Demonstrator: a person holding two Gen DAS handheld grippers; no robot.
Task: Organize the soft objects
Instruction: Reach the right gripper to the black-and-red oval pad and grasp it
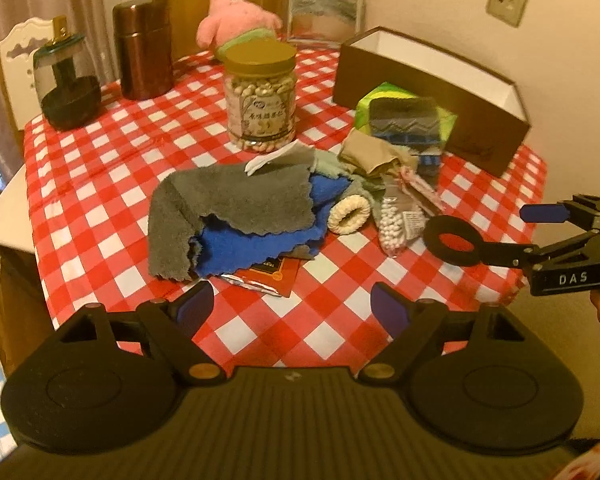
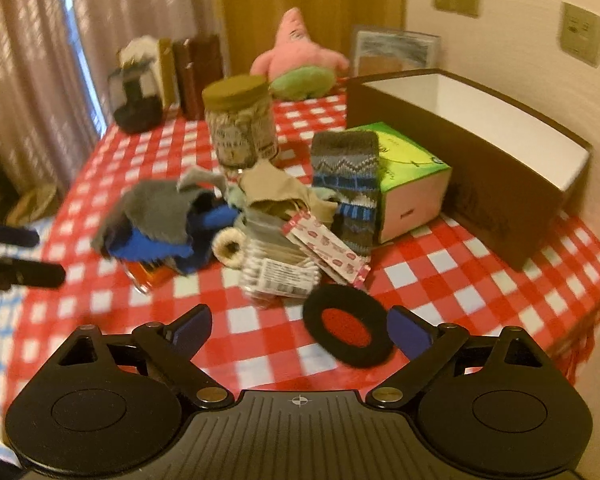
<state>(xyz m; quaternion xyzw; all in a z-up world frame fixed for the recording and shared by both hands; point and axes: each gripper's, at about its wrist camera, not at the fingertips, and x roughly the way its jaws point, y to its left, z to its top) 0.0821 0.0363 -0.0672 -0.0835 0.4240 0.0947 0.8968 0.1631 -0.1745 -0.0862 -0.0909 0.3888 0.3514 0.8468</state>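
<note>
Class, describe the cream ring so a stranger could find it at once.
Start at the red checked tablecloth and find the heap in its middle. The cream ring lies beside the blue cloth. Unlike the flat black ring nearby, it is pale, fuzzy and stands on edge.

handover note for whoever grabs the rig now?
Left tongs: open, empty, above the near table edge, facing the pile.
Right tongs: open, empty, just before the black foam ring.
Pile mid-table on the red-checked cloth: grey fleece cloth over blue fleece cloth, cream knitted ring, beige fabric piece, patterned knit sock draped on the green tissue box.
Done: nothing; the brown open box looks empty.
Left: every soft item, probably ring first.
</note>
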